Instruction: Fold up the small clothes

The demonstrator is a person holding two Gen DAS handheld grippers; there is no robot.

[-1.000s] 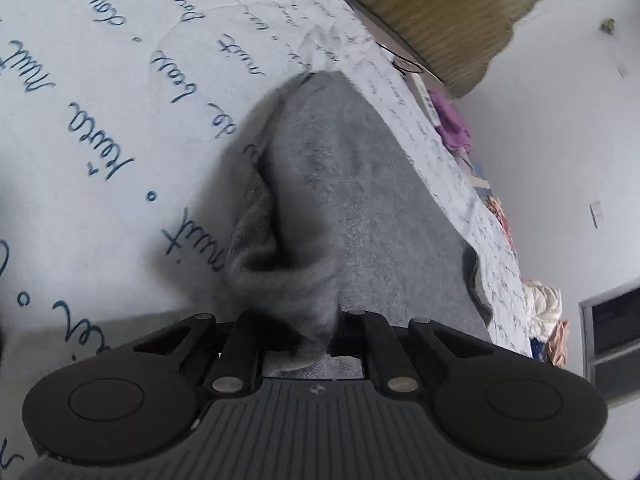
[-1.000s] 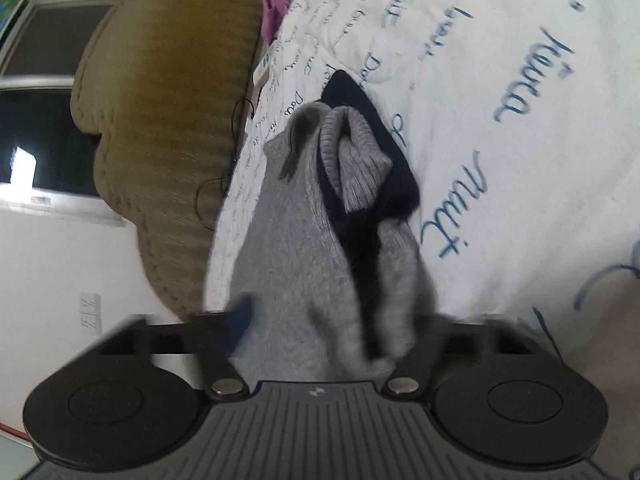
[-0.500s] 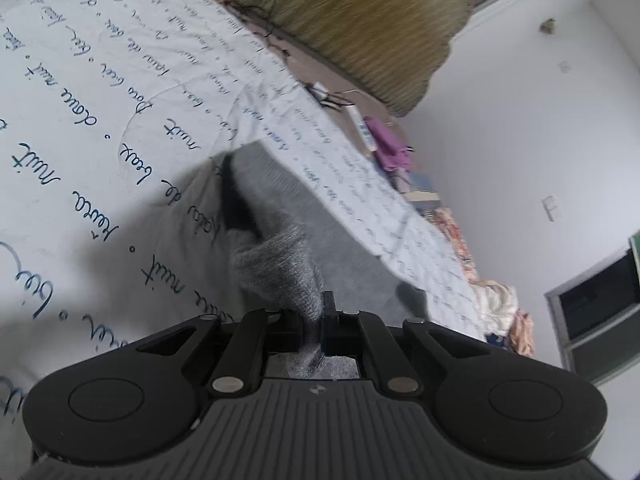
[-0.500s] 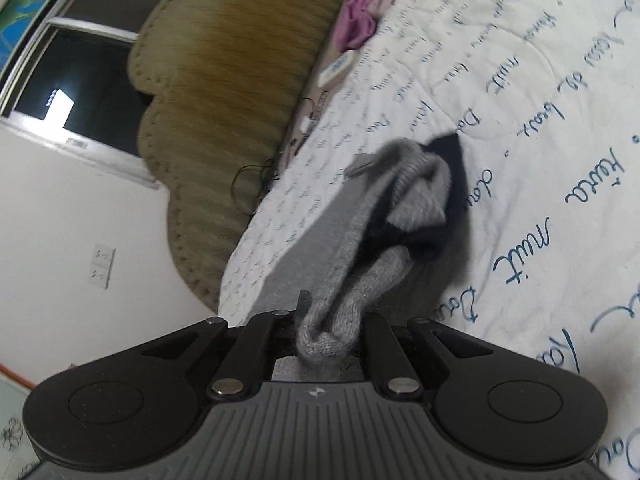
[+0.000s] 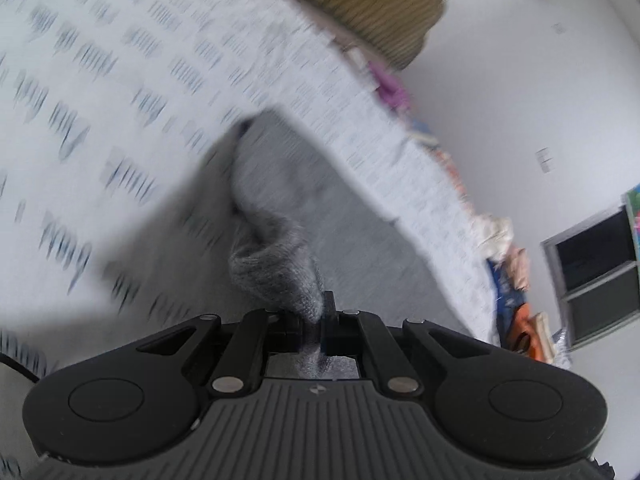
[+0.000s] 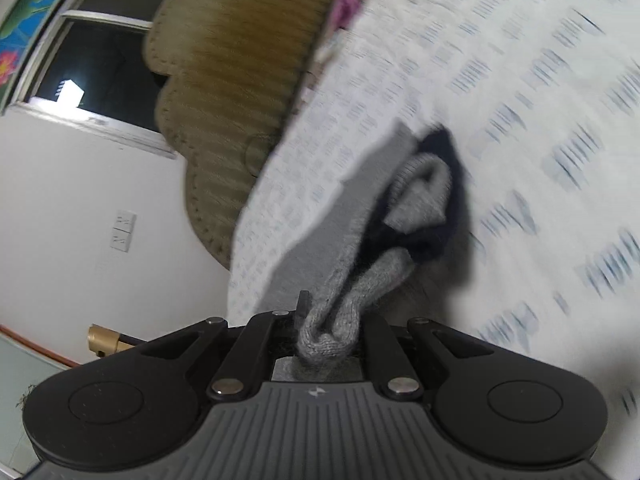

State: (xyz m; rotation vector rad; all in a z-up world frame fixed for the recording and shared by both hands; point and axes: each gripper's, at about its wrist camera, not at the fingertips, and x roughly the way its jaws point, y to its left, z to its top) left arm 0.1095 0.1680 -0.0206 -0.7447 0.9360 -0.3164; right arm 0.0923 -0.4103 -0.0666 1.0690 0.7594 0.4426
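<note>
Nearest in the left wrist view, the left gripper (image 5: 314, 322) has its fingers clamped tight on a bunched edge of the grey knit garment (image 5: 280, 216); in the right wrist view the right gripper (image 6: 328, 326) pinches another rolled edge of the same garment (image 6: 360, 276) just as tightly, with a dark blue part (image 6: 436, 200) of the cloth showing beyond the grey fold. From both grips the cloth runs away from the cameras and down onto the bed (image 5: 120, 80), whose white cover bears blue writing; the far end of the garment seems to lie on that cover, though blur hides the exact contact. Farther off stand the tan ribbed headboard (image 6: 232, 92), a pink cloth (image 6: 348, 0) at the bed's far end, and the dark window (image 6: 100, 64) on the wall. Both views are smeared, so the hands look to be travelling fast; the likely trouble is that the knit slips from one pinch, since each holds only a small wad; uneven travel of the two hands could skew the fold; the trailing end could drag and bunch on the cover.
</note>
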